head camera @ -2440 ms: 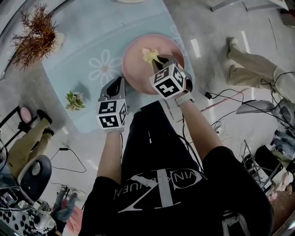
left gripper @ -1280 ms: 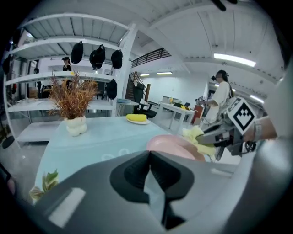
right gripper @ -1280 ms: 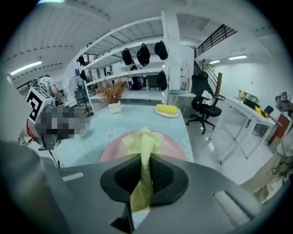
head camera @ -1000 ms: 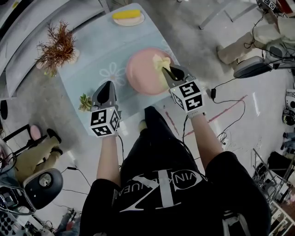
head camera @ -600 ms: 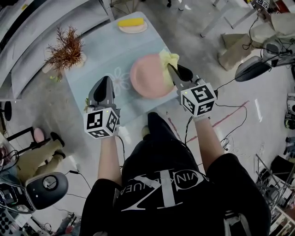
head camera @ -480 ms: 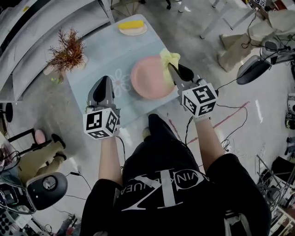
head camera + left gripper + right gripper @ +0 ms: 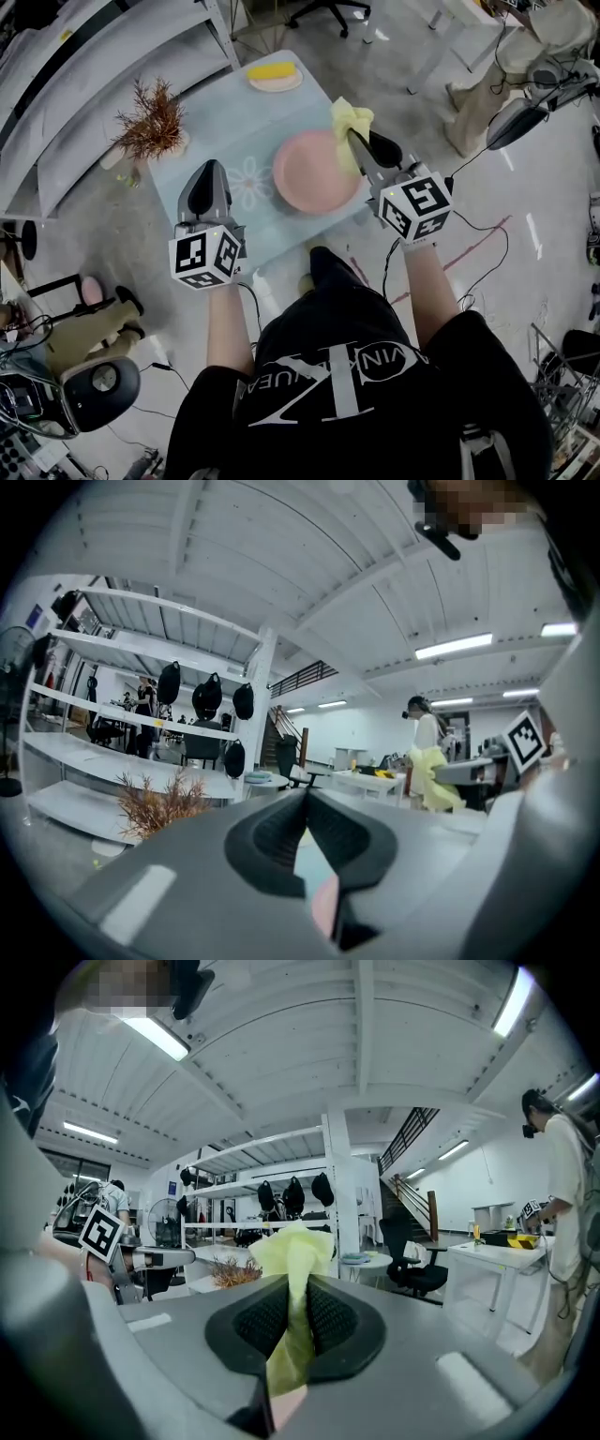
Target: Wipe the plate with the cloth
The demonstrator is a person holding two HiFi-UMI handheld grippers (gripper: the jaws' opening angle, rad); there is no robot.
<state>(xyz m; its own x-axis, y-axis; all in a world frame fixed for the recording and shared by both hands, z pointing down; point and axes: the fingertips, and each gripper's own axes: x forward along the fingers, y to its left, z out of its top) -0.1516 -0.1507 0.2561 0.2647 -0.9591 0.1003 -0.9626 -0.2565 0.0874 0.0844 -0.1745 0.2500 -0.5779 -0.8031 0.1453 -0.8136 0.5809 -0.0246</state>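
Right tool [image 7: 357, 143] is clamped on the yellow cloth [image 7: 350, 120]. Its own view shows the fabric pinched btwn the two ribbed pads, w/ a tuft sticking out past the tips. Left tool [image 7: 207, 175] has its jaws together, nothing in them. It hangs over the near-left part of the blue counter [image 7: 211, 131], apart from the plate. Pink plate [image 7: 314, 173] sits on the counter's near-right part and looks bare.

From above, the cloth shows at the plate's far-right rim. But both tool cams look out across the room, not down, so I'd say the cloth is held up off the plate. Height can't be read for sure.

Step in hand, as I read it: get the cloth down onto the plate & wipe. To do it well:
- Tip the right tool nose-down so the loose tuft meets the plate first, not the hard tips.
- Press lightly, just enough to flatten the fabric.
- Sweep in arcs from rim across centre. Only a short end is free, so the contact patch will be small & passes should overlap.
- Plate is near the counter edge & unheld, so a sideways push could slide it. The left tool could steady the near-left rim.

Dried plant [image 7: 153, 114] & small dish [image 7: 274, 75] at the far end are out of the way.
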